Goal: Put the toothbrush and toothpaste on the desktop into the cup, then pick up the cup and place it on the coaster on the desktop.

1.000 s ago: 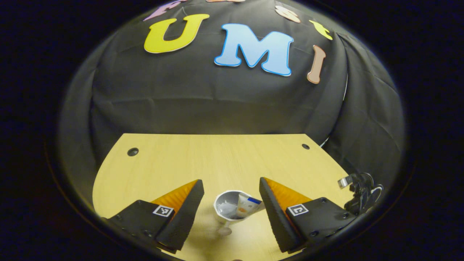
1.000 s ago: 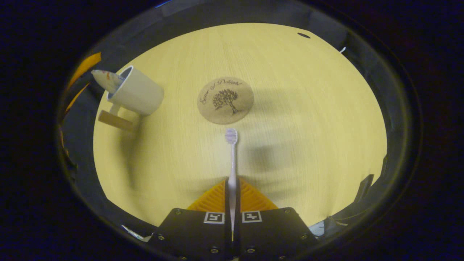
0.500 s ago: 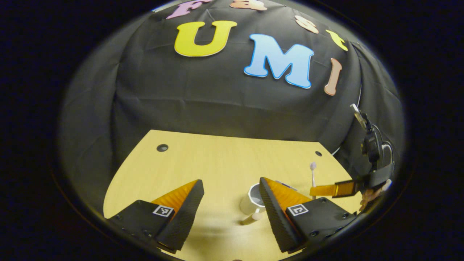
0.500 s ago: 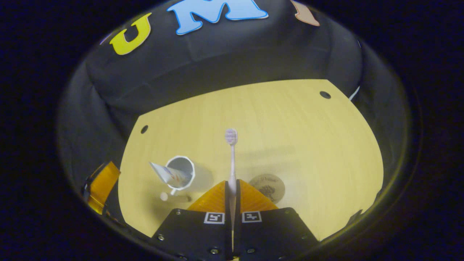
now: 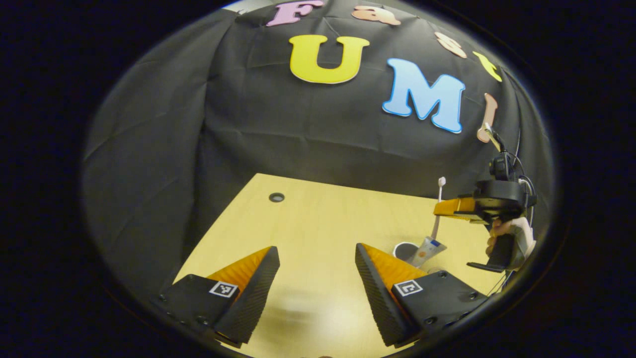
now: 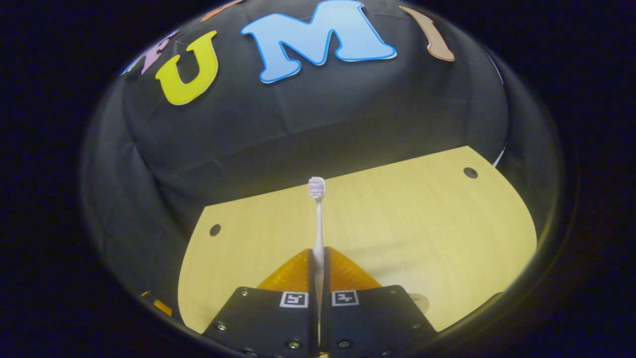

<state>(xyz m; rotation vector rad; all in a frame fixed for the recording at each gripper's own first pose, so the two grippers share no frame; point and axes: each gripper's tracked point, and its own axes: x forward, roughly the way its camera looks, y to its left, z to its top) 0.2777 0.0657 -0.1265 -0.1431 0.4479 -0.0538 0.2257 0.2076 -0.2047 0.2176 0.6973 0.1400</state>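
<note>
A: Orange fingers of the right gripper (image 6: 318,258) are clenched on the toothbrush (image 6: 317,219), bristles up

B: And the left gripper (image 5: 317,283)?

A: Spread wide, holding nothing, above the desk (image 5: 308,219)

B: The cup (image 5: 405,250)?

A: On the desk with the toothpaste (image 5: 426,249) leaning out; the toothbrush's lower end seems just above it
</note>
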